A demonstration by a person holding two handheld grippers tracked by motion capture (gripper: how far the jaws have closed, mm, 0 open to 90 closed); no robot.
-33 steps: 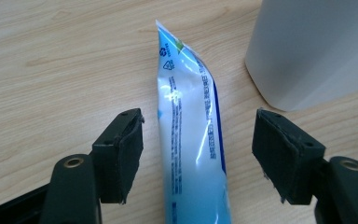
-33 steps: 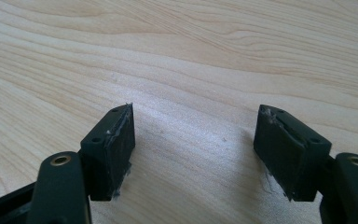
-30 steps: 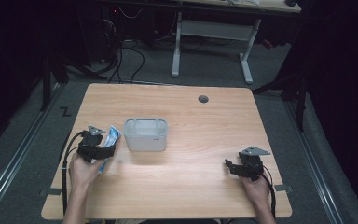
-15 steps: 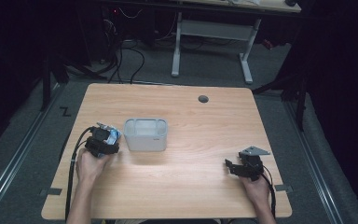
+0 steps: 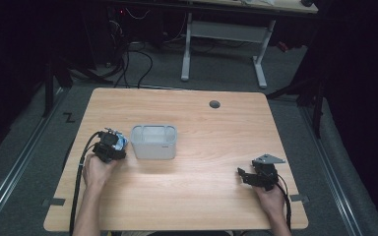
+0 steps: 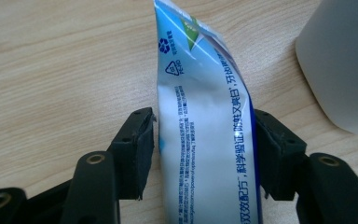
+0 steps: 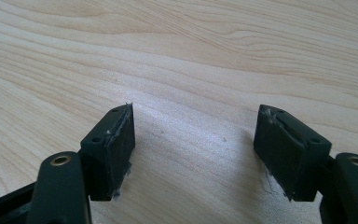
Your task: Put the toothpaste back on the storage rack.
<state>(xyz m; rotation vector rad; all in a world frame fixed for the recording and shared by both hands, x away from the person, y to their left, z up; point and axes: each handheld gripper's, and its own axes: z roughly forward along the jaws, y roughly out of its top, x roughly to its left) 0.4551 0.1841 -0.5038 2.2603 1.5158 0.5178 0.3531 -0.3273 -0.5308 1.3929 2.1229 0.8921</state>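
A blue and white toothpaste tube [image 6: 205, 140] with printed text stands between the jaws of my left gripper [image 6: 203, 140], which is shut on it. In the high view the left gripper [image 5: 113, 143] is at the table's left, and the tube [image 5: 121, 142] nearly touches the left wall of a translucent white bin [image 5: 152, 147]. That bin's rounded corner [image 6: 345, 60] shows at the right of the left gripper view. My right gripper [image 5: 241, 174] rests low near the front right of the table. Its jaws [image 7: 193, 140] are open over bare wood.
The wooden table [image 5: 202, 128] has a round cable hole [image 5: 214, 104] near its far edge. A second desk's white legs [image 5: 224, 44] stand beyond on the dark floor. Cables [image 5: 78, 172] trail from both grippers toward the front edge.
My left gripper has carried the tube a little to the right and away from me, up against the bin's left side. The right gripper has stayed put.
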